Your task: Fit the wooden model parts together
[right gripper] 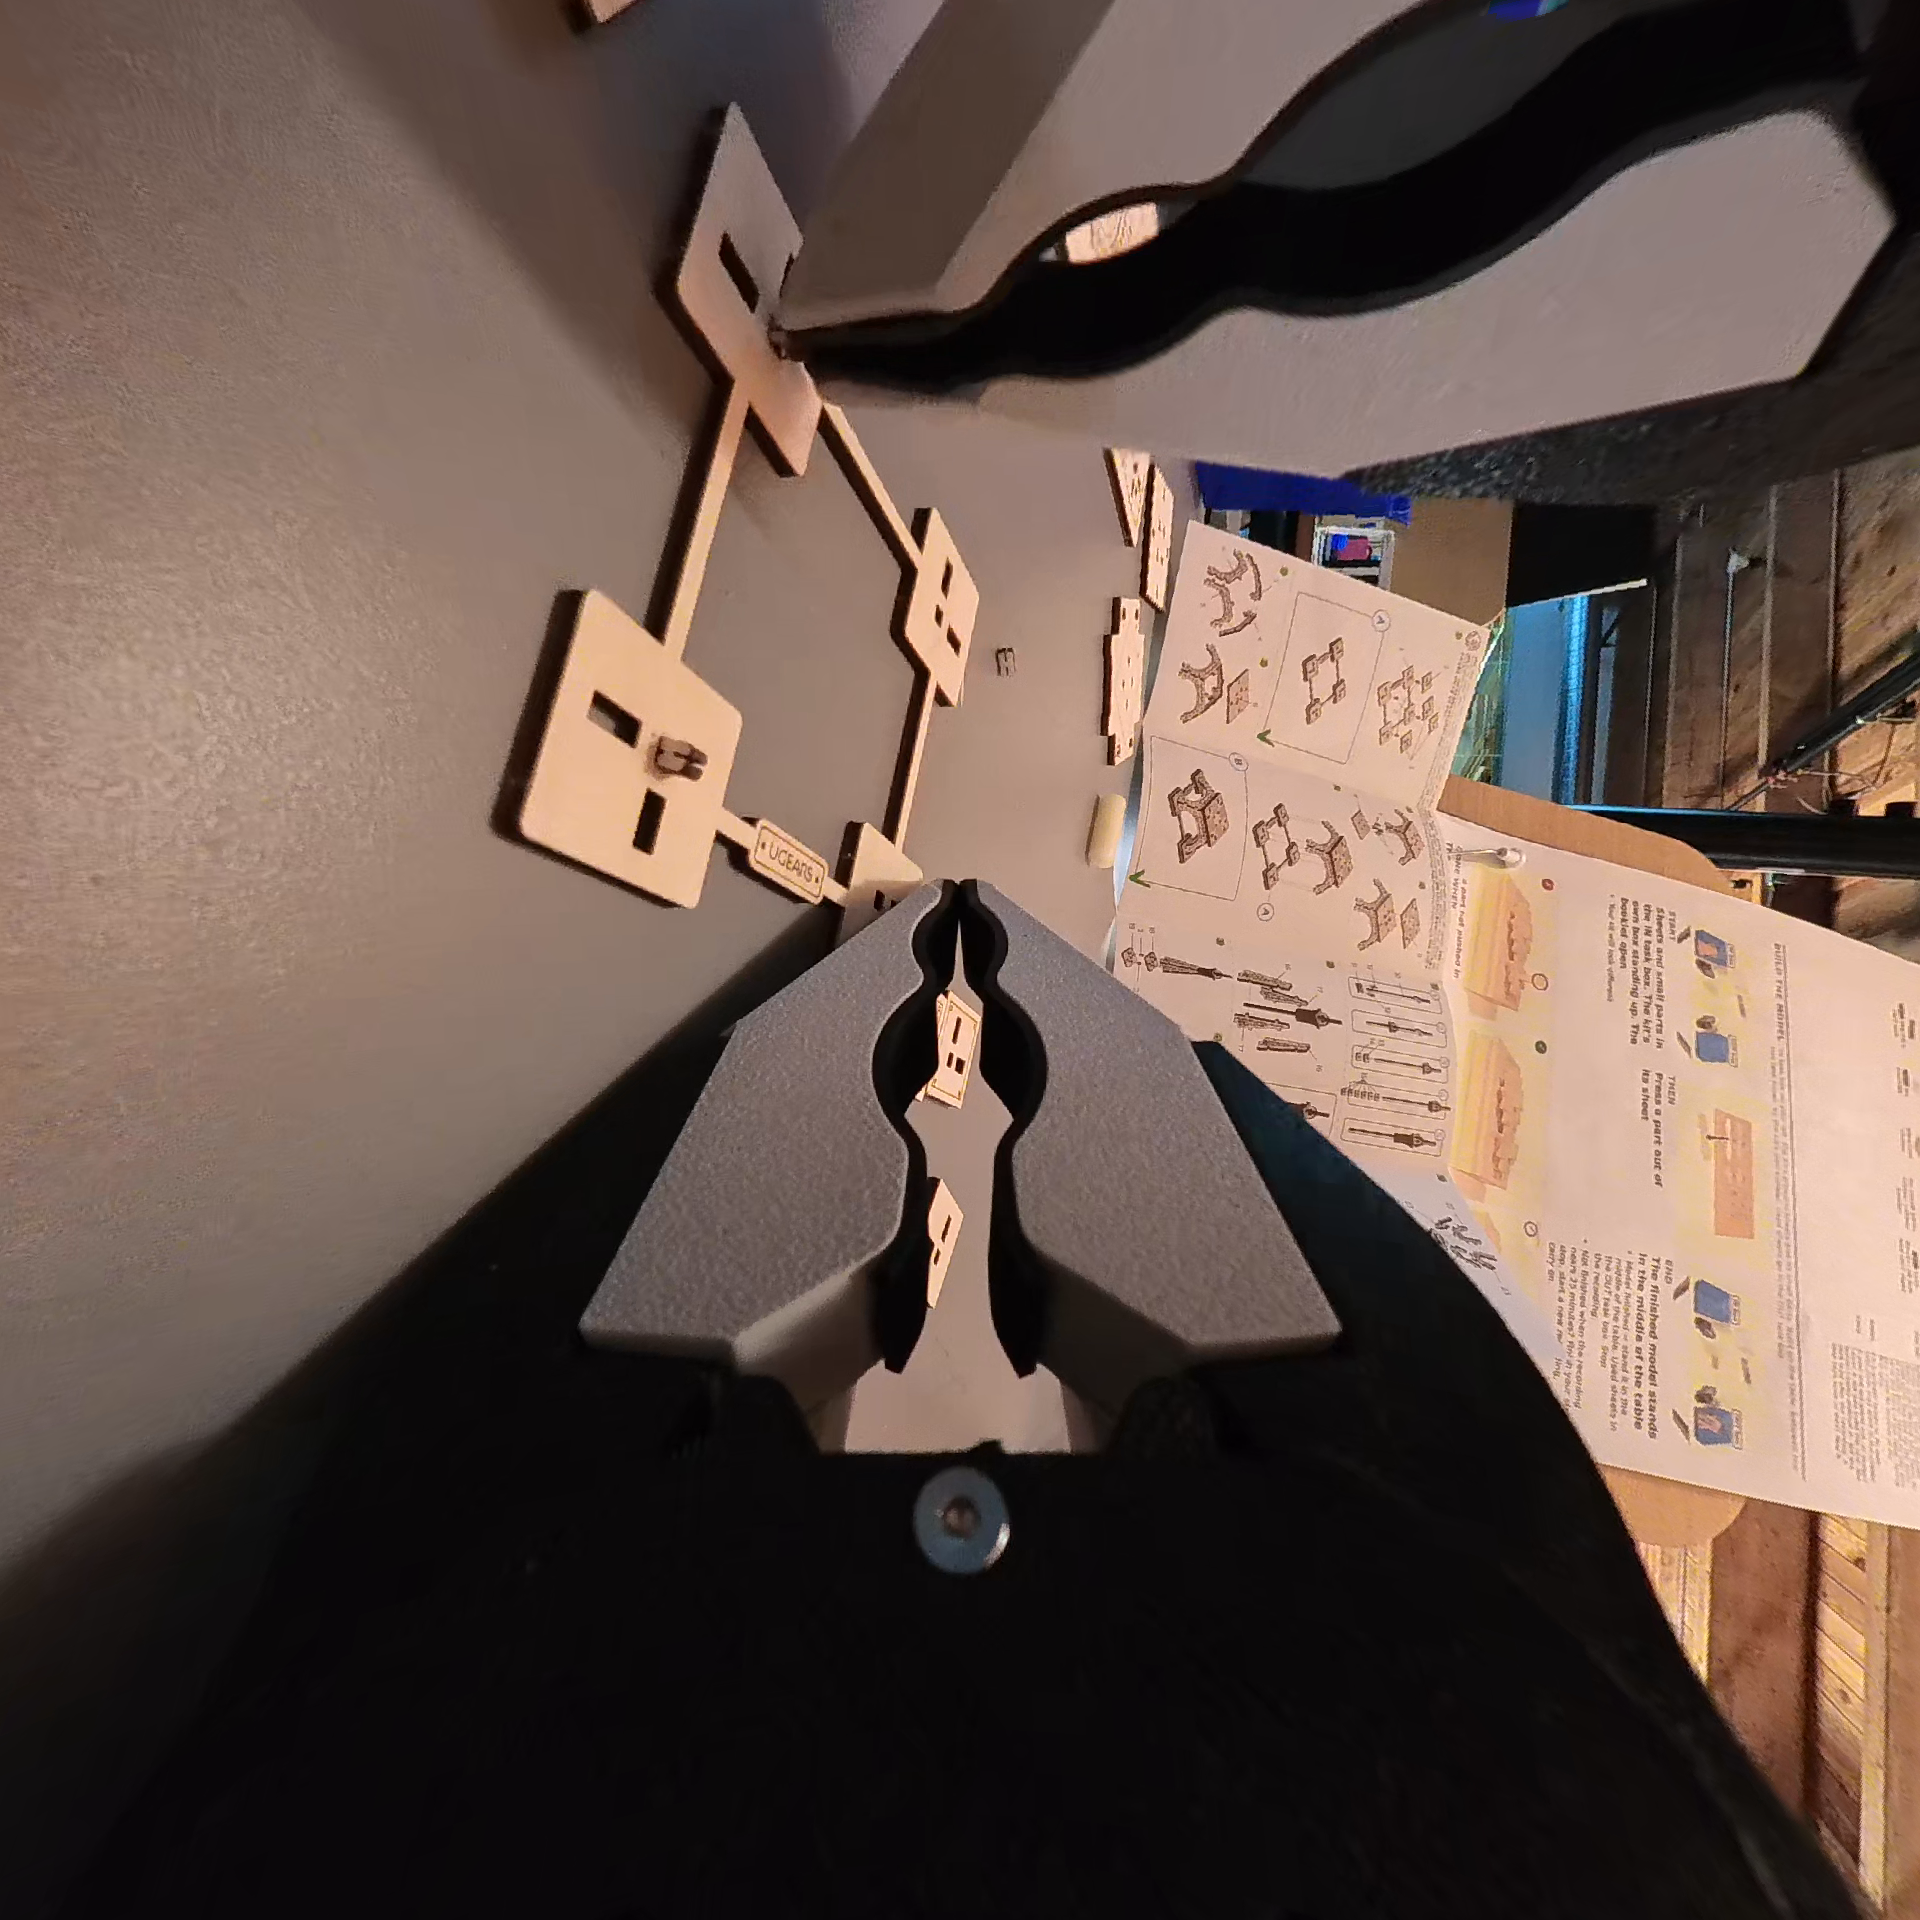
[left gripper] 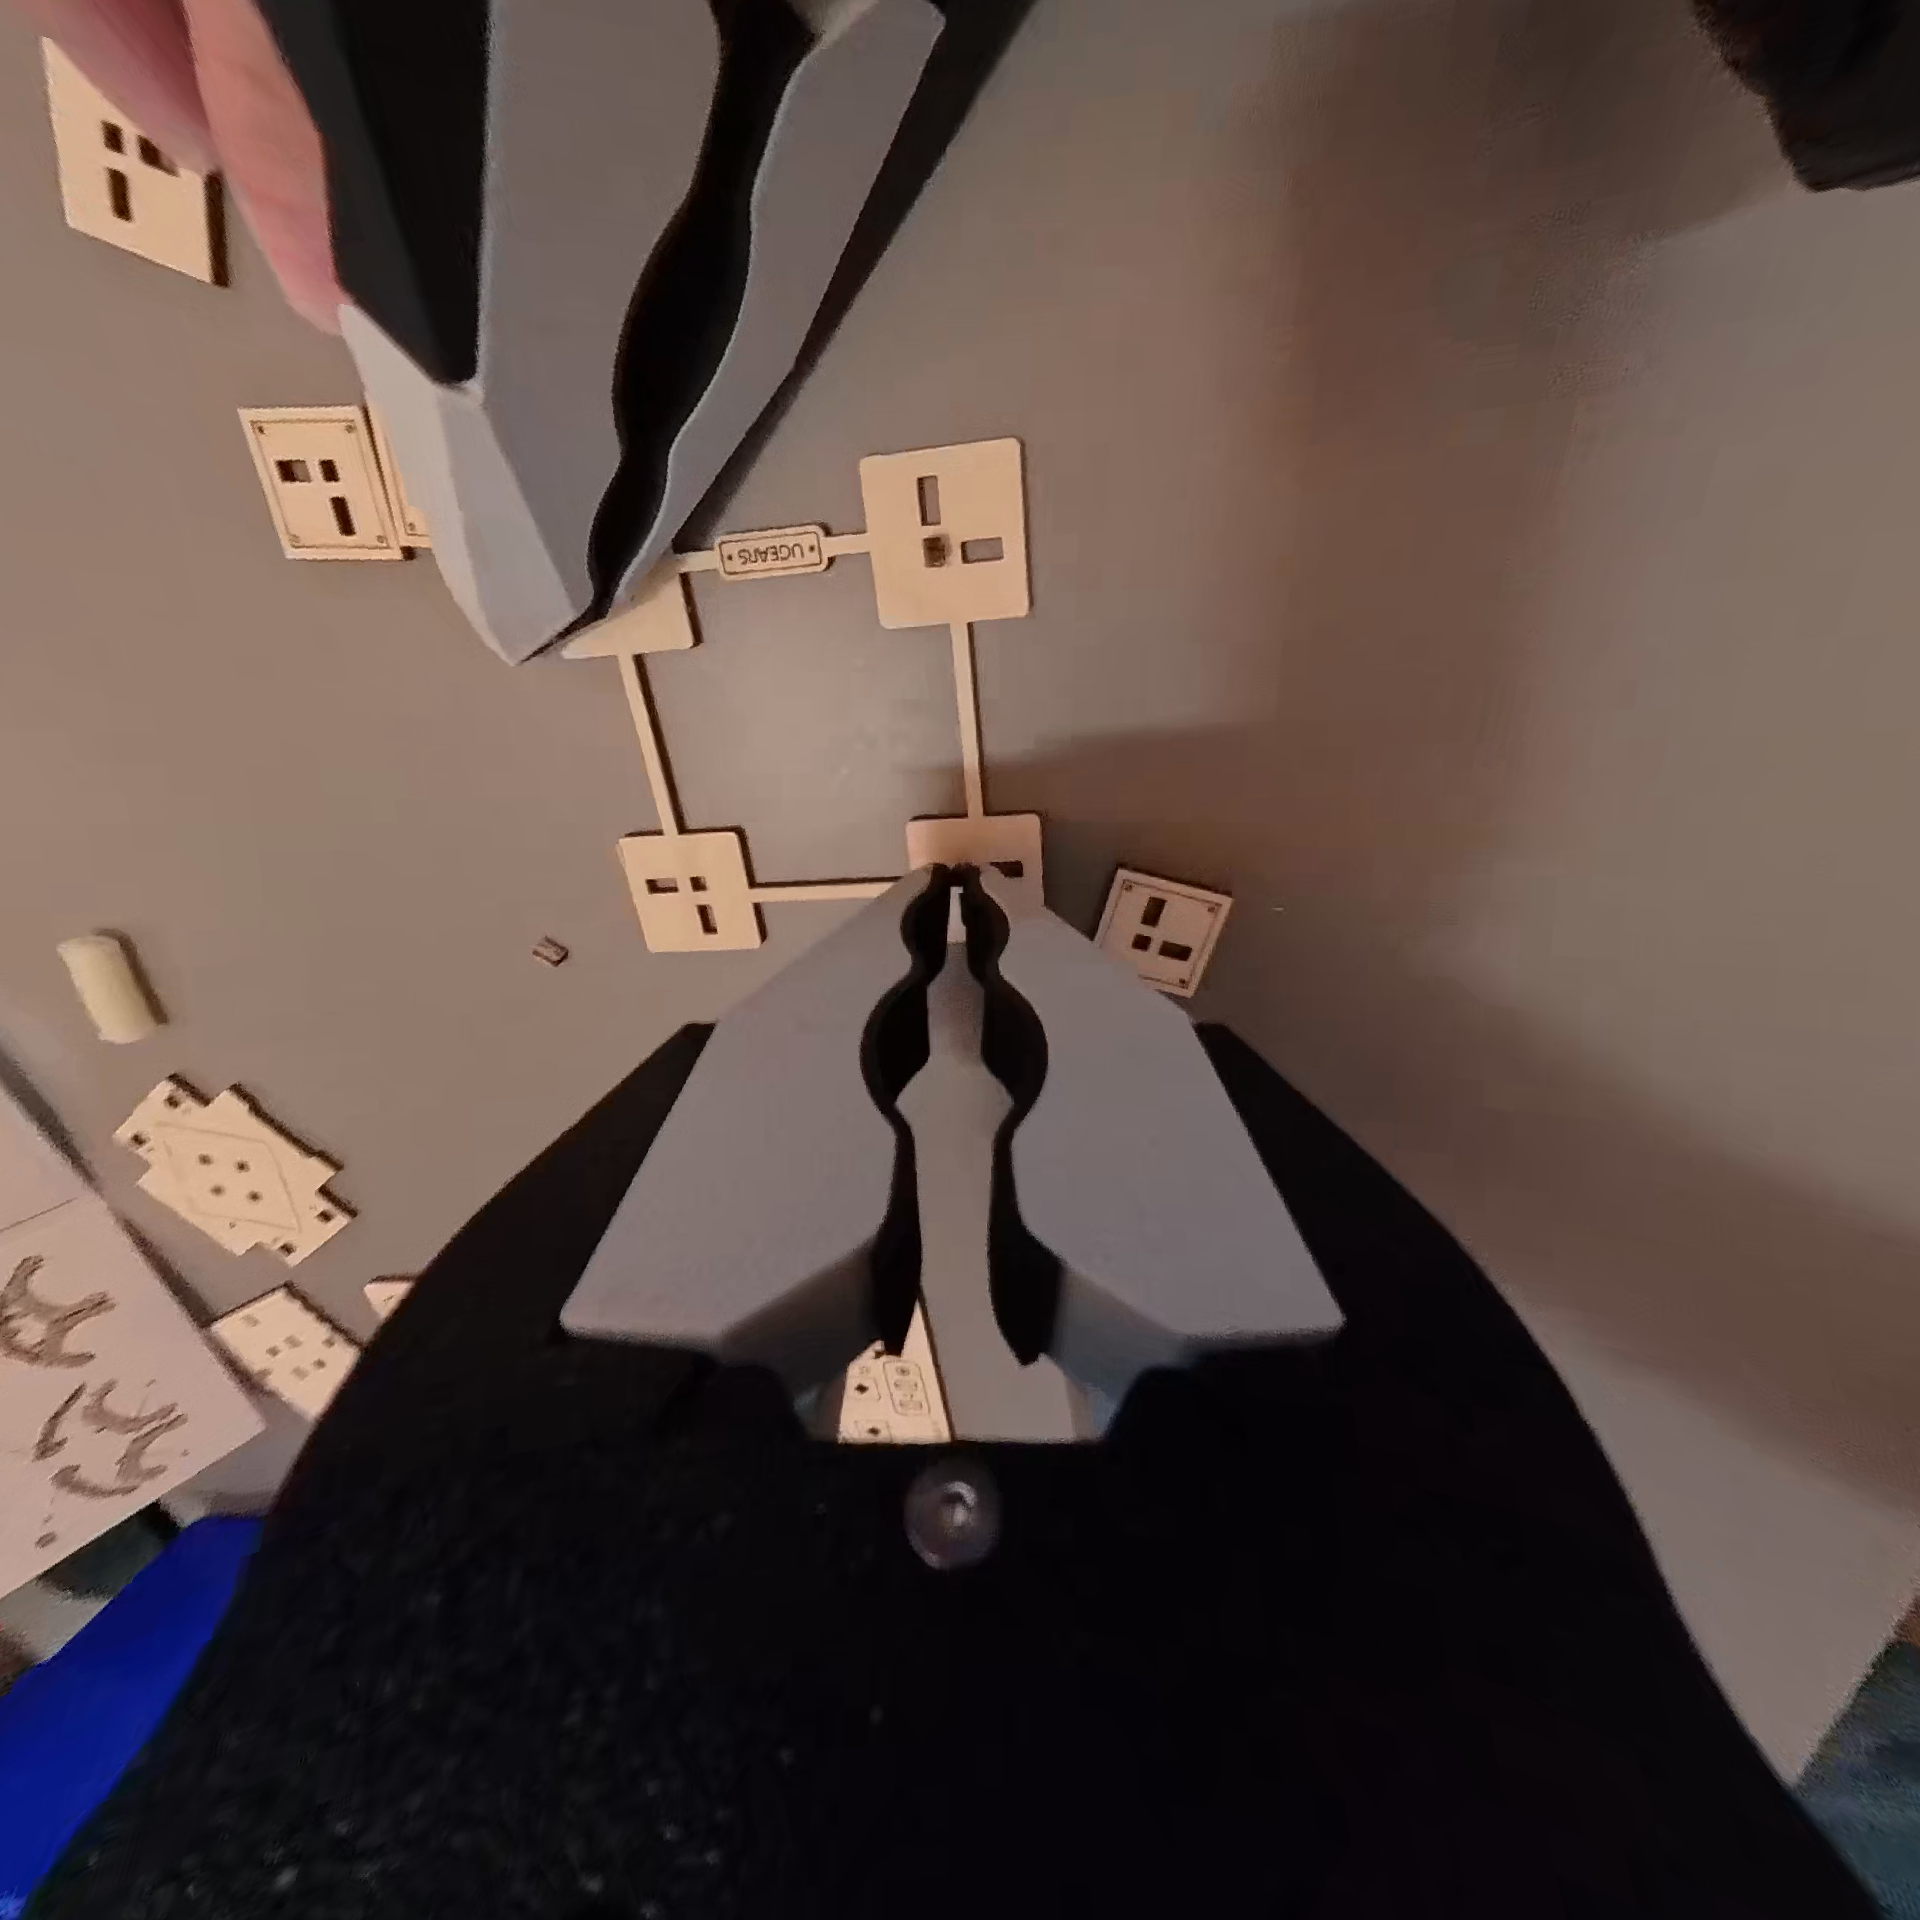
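left gripper (left gripper: 954,871): fingers pinched together, tips down on one corner pad of the wooden frame (left gripper: 821,717); a tiny dark bit may sit between the tips, cannot tell if anything is truly held.
right gripper (right gripper: 958,885): fingers closed tip to tip, nose pressed on the diagonally opposite corner pad, right at its edge; cannot tell if it nips the wood or only pins it.
why: my read, both tips hold the flat frame down at opposite corners so it won't skate on the grey table (left gripper: 1455,520) while a peg goes in.
task thing: frame is four slotted square pads joined by thin bars, flat on the table, spanning between the two sets of tips.
corner pad beyond left tips (left gripper: 945,532): free, with a small dark peg (left gripper: 936,551) already in one slot.
just right of left fingers: loose slotted square (left gripper: 1162,932), close to the held pad, tight room there.
left of left fingers: tiny loose peg (left gripper: 550,950) and a pale cylinder (left gripper: 109,982), both well apart from the frame.
farther left: stepped plate (left gripper: 234,1169) and more slotted squares (left gripper: 320,483).
beyond right fingers: instruction sheets (right gripper: 1351,831), near the table edge.
open room: frame's inside and the table right of left fingers are bare.
risk: thin bars look snappable if tips push sideways.
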Available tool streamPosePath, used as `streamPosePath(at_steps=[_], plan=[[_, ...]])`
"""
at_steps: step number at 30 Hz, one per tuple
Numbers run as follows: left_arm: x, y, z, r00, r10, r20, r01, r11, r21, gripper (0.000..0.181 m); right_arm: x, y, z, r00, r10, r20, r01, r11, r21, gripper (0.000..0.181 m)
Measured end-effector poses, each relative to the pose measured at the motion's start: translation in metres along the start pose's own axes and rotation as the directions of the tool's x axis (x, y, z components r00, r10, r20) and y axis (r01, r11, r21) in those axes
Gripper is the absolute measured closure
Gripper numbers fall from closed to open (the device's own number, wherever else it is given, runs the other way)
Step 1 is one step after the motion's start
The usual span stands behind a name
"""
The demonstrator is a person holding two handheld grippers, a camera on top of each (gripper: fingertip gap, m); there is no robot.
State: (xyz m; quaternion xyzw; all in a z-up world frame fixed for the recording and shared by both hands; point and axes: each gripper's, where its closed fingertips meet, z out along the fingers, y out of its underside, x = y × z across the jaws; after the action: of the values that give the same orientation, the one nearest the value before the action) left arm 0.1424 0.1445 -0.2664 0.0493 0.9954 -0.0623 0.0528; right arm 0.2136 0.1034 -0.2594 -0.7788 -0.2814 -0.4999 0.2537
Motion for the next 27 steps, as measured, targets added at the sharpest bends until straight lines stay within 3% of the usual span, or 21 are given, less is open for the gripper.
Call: streamPosePath(at_steps=[4,11,25,27], plan=[[-0.0008,0.0003,-0.0001,0.994,0.035,0.106,-0.029,0.998,-0.06,0.181,0.0,0.0001,0.0,1.0,0.005,0.0,-0.005,1.0,0.001,0.181],[-0.0011,0.0009,0.0,0.992,0.042,0.121,-0.026,0.991,-0.13,0.181,0.0003,0.0001,0.0,1.0,0.001,-0.003,-0.001,1.0,-0.003,0.181],[-0.0007,0.0002,-0.0009,0.998,-0.009,0.056,0.013,0.998,-0.067,0.181,0.0008,0.0006,0.0004,1.0,-0.008,-0.003,0.008,1.0,-0.005,0.181],[-0.0027,0.0041,-0.0065,0.998,-0.025,0.062,0.028,0.998,-0.052,0.169,0.001,0.0007,0.0003,1.0,-0.011,-0.004,0.011,1.0,-0.006,0.181]])
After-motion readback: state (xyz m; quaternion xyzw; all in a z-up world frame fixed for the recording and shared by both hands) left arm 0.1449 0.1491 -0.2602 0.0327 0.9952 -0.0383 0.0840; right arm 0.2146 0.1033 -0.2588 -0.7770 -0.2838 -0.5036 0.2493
